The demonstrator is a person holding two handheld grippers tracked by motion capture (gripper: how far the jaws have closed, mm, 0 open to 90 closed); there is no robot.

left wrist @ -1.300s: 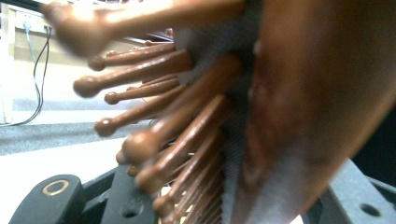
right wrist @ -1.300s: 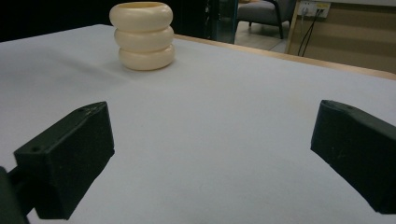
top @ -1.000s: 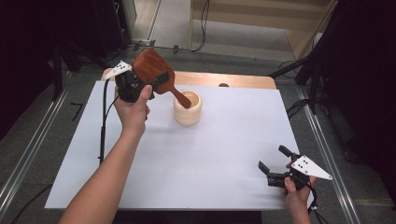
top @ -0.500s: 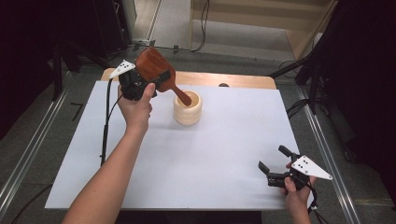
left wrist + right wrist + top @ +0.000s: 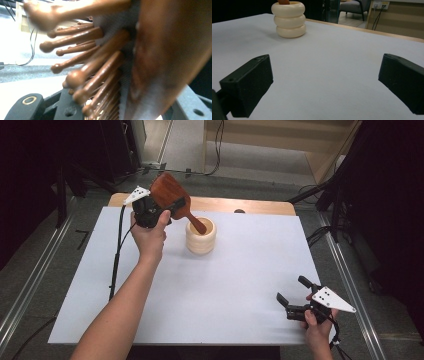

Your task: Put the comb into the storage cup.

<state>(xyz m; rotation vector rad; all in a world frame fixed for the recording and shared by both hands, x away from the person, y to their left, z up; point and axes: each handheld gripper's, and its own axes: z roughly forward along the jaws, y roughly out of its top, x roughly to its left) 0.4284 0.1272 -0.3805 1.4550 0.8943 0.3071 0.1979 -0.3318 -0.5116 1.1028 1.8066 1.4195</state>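
Wooden hairbrush [image 5: 171, 196] clamped by its paddle head in the left hand-held gripper [image 5: 172, 210], at about 11 o'clock on the white table [image 5: 240, 270]. Long axis tilted: broad head up and toward 10 o'clock, handle slanting down toward 4 o'clock into the mouth of a cream ribbed cup [image 5: 201, 237]. Handle tip hidden inside the cup; how deep, and whether touching the bottom, impossible to tell. Gripper jaws mostly covered from above by the brush head and by the left hand [image 5: 149, 235] wrapped around the black body.

Left gripper view very close and blurred: brown ball-tipped bristles [image 5: 82, 62] fanning toward 9 o'clock from a grey cushion, smooth wooden back [image 5: 170, 50] filling the right side, brush outline cut off by the frame at top and right. Black jaw parts just visible at the bottom edge, pressed against the brush.

Right hand-held gripper [image 5: 295, 295] at about 4 o'clock, near the table's front edge, held by the right hand [image 5: 317, 320], which is partly cut off by the bottom of the frame. Jaws spread apart and grasping nothing, well apart from the cup. Right gripper view: two black jaws low over bare white table [image 5: 332, 75], cup [image 5: 289, 20] standing upright far off at 11 o'clock, a sliver of brown handle [image 5: 283, 2] at its rim, cut off by the top edge.
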